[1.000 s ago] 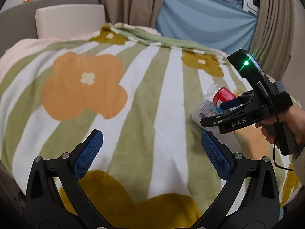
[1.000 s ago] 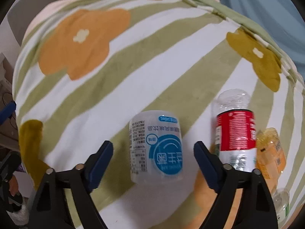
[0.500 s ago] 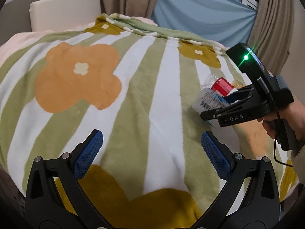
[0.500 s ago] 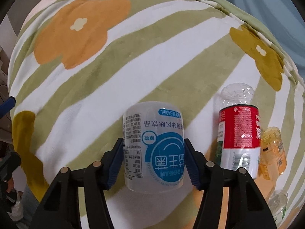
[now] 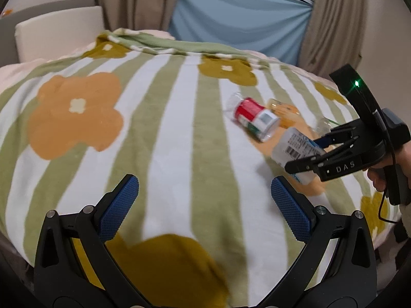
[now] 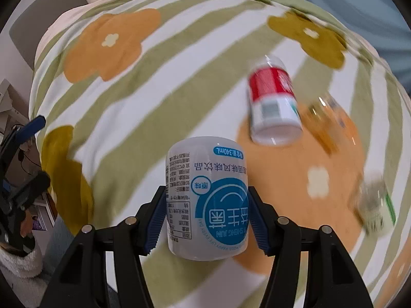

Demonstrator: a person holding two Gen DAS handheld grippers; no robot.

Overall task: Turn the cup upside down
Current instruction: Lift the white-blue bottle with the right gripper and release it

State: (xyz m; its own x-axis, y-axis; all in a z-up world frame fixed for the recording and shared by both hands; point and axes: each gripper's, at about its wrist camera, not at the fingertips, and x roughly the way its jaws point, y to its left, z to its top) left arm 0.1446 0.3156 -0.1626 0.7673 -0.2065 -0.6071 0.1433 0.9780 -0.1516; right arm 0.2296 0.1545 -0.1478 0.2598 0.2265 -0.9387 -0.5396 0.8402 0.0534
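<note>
The cup [image 6: 206, 200] is a white plastic drink cup with a blue round label, its print upside down in the right wrist view. My right gripper [image 6: 206, 220] is shut on the cup and holds it above the striped flower blanket [image 6: 154, 77]. In the left wrist view the cup [image 5: 292, 148] sits between the right gripper's fingers [image 5: 323, 141] at the right, tilted. My left gripper [image 5: 204, 205] is open and empty over the blanket's near part.
A red-labelled cup [image 6: 272, 102] lies on its side on the blanket, with an orange bottle [image 6: 331, 125] and a clear bottle [image 6: 375, 205] beside it. The same red-labelled cup [image 5: 254, 119] shows in the left wrist view. Curtains [image 5: 231, 18] hang behind the bed.
My right gripper closed on the white cup and lifted it off the blanket, swinging right. My left gripper stayed open and shifted slightly.
</note>
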